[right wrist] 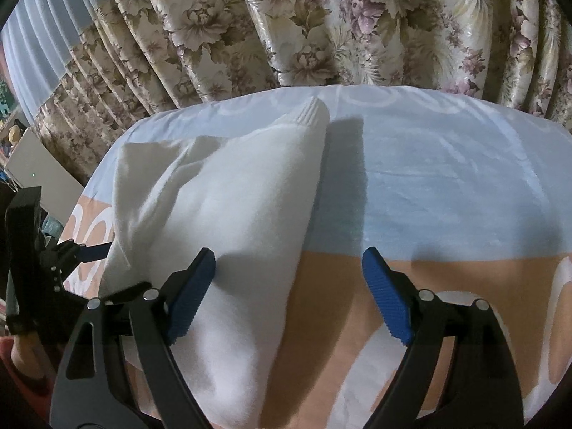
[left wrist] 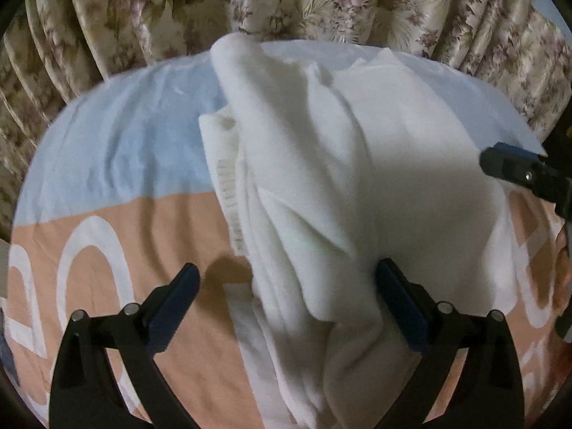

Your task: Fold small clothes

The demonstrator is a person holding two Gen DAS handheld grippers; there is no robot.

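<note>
Left wrist view: a white garment (left wrist: 321, 186) lay bunched on the bed (left wrist: 107, 164) between the spread left tongs (left wrist: 287, 279); the right tongs (right wrist: 289, 268), also spread, straddled its edge.

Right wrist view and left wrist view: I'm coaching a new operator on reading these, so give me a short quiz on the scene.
1. True or false: the right hand-held gripper is clamped on the white garment.
2. What lies under the garment? A) a wooden table B) a blue and peach sheet C) a tray
3. What hangs behind the bed?

Key: 1. False: its jaws stand open, the left pad over the garment's edge. 2. B. 3. A floral curtain.
</note>
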